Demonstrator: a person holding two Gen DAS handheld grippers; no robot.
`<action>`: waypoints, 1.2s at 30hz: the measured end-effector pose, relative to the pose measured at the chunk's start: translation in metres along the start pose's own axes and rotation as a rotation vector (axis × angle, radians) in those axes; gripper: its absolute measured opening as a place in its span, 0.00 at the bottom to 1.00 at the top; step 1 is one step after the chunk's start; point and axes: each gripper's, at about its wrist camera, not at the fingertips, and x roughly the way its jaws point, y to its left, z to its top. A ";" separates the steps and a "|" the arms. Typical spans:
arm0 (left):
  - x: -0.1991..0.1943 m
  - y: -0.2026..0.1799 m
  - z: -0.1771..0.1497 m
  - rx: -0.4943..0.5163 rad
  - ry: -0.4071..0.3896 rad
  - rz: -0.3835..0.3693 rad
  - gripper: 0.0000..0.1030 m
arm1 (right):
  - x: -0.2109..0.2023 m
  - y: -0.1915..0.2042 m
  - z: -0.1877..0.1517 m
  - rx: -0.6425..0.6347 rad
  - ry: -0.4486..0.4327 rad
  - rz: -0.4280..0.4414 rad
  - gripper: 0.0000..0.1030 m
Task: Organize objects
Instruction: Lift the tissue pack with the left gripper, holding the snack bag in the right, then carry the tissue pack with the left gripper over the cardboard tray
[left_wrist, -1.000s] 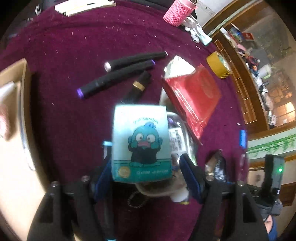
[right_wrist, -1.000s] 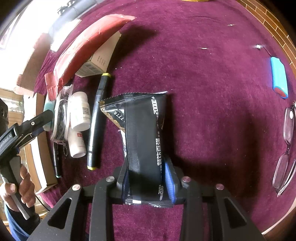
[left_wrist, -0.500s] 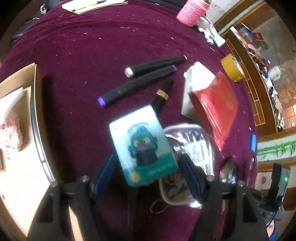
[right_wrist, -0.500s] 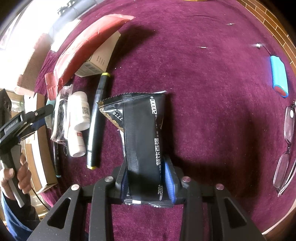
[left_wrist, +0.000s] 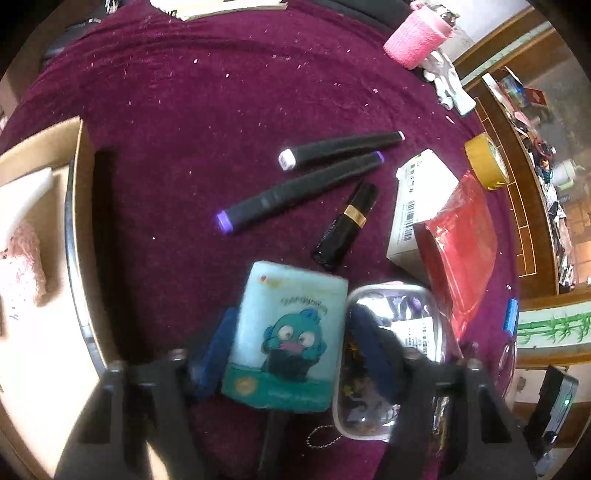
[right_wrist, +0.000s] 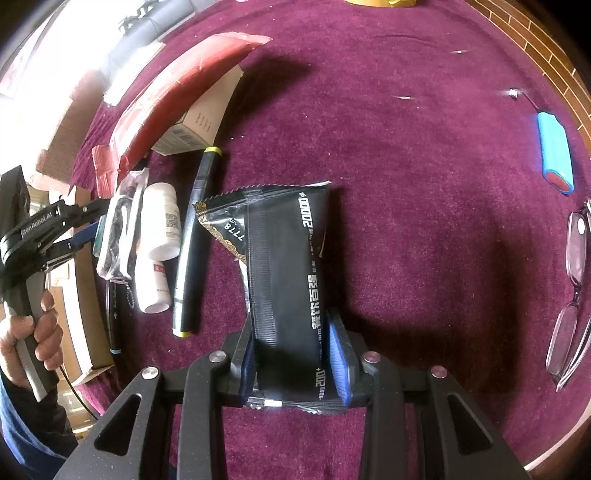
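Step in hand: we judge this a pick-up stage of the tidying, with each gripper busy with one item above the maroon cloth-covered table (left_wrist: 207, 122).
Left gripper (left_wrist: 286, 354): its jaws are closing around the pale turquoise cartoon-print tissue pack (left_wrist: 286, 339); the pack sits between the blue pads, but motion blur keeps us from confirming firm contact on both sides.
Right gripper (right_wrist: 295, 362): pinching the lower end of the black foil snack sachet with white lettering (right_wrist: 284, 273), which stands up from the jaws.
Tissue pack location: just beside the clear zip pouch (left_wrist: 391, 354), near the cardboard box (left_wrist: 48, 236) at the left.
Next move, our judgement: secure the squeeze on the soft pack, lift it clear of the pouch, then carry it to the box if that is the destination; we cannot confirm that.
Count, left wrist view: two black marker pens (left_wrist: 299, 192), one black lipstick with gold band (left_wrist: 347, 225), one white carton (left_wrist: 417, 195), one red foil bag (left_wrist: 461, 240), one roll of yellow tape (left_wrist: 484, 162).
Count, right wrist view: two white pill bottles (right_wrist: 159, 243), one yellow-tipped marker (right_wrist: 192, 243), one blue battery pack (right_wrist: 554, 151), one pair of spectacles (right_wrist: 572, 295).
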 end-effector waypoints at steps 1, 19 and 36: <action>-0.002 0.001 -0.002 -0.001 -0.003 0.009 0.50 | 0.000 0.001 0.000 0.000 0.001 -0.001 0.35; 0.003 -0.013 -0.022 0.173 -0.033 0.192 0.59 | -0.014 -0.016 -0.001 -0.007 -0.005 -0.004 0.35; -0.026 -0.005 -0.032 0.082 -0.080 0.073 0.43 | -0.043 -0.017 -0.003 -0.009 -0.066 -0.026 0.32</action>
